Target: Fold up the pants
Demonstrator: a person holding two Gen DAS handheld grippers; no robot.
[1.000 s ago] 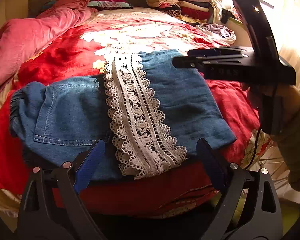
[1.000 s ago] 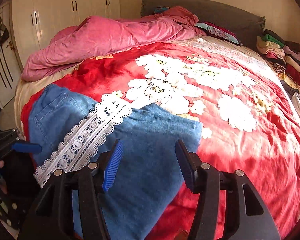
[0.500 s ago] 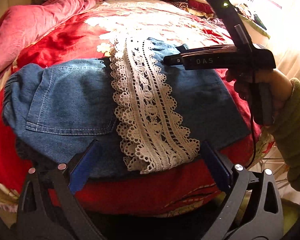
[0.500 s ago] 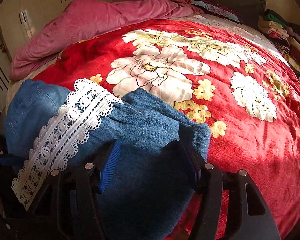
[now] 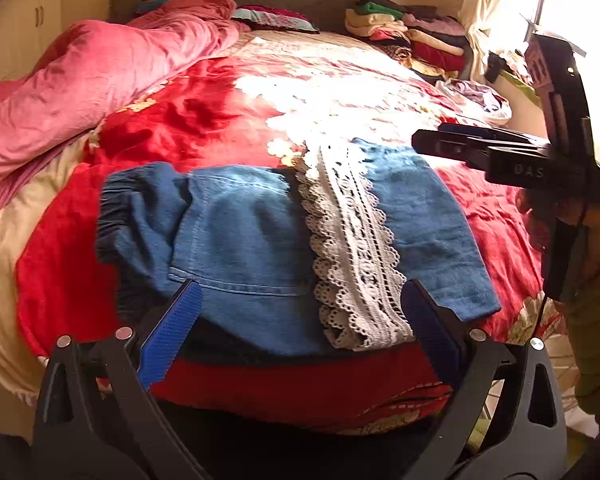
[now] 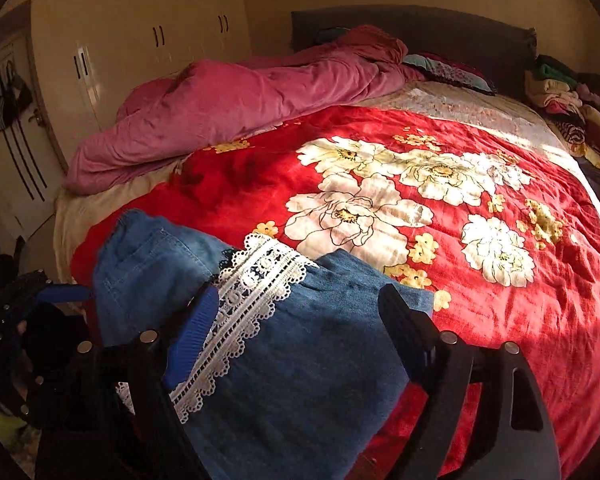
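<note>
Both the left gripper (image 5: 300, 324) and right gripper (image 6: 300, 336), its jaws just widened, hang released over the folded blue denim lace-trimmed pants (image 5: 260, 240), whose bundle near the edge of the red floral blanket (image 6: 500, 320) may slump open or slide off

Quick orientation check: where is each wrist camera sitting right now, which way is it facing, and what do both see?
Left wrist: behind the open left gripper at the bed's near edge, facing the folded pants; right gripper and its hand at right.
Right wrist: above the pants' right end behind the open right gripper, facing the wardrobe.
Shared: pants, lace strip, red blanket.
</note>
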